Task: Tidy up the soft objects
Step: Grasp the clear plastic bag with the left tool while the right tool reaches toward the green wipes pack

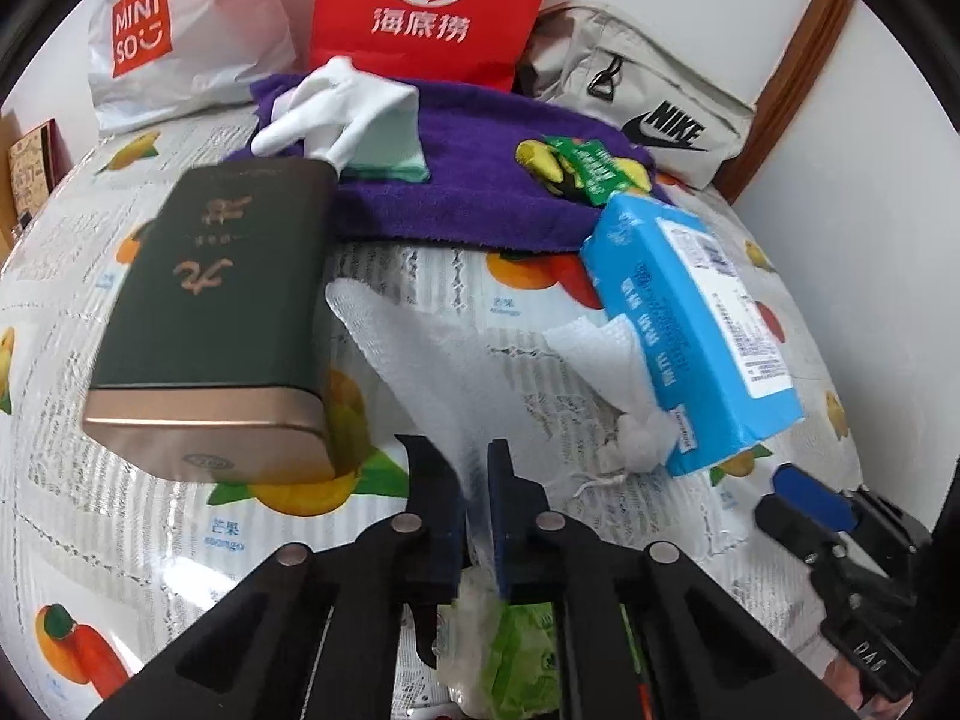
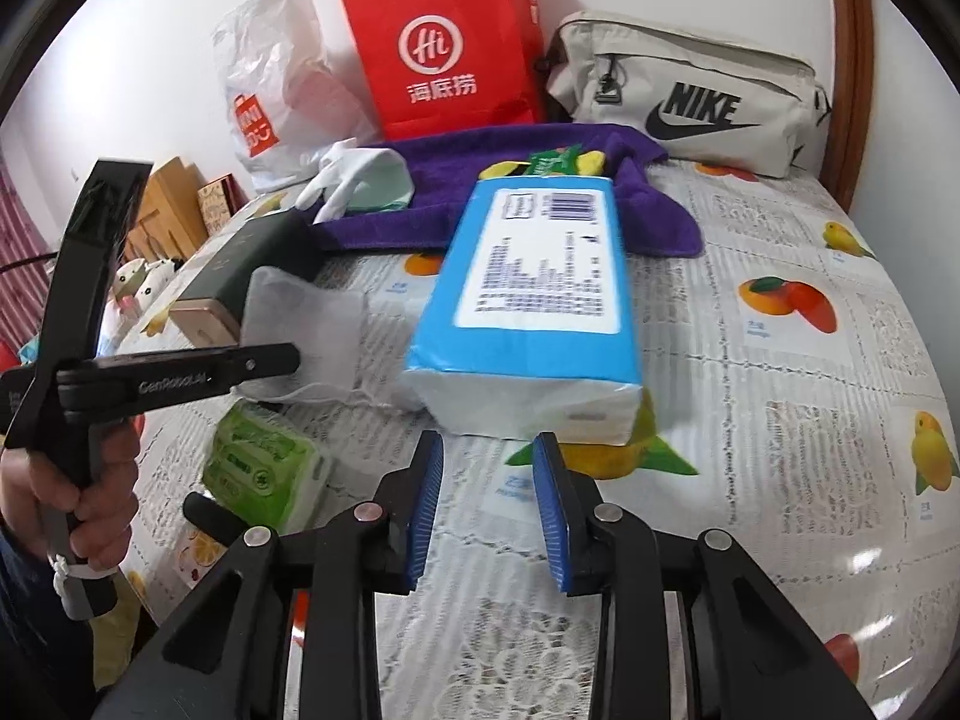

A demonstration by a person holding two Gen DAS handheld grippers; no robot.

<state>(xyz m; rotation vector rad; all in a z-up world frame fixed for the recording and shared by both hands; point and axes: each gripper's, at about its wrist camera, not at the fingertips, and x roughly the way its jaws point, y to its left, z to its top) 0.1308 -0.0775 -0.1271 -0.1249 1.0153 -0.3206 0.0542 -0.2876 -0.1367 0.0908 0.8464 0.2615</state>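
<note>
On the fruit-print tabletop (image 1: 180, 516), left to right, we see the green tin (image 1: 222, 312), the white mesh bag (image 1: 420, 348) and the blue tissue pack (image 2: 528, 300) lying mid-table. Our left gripper (image 1: 477, 498) is pinched on the mesh bag's near end, seemingly to lift it. Only the right wrist view shows the right gripper (image 2: 489, 504) with fingers apart and empty before the tissue pack, and the green wipes pack (image 2: 264, 468) near the front edge.
</note>
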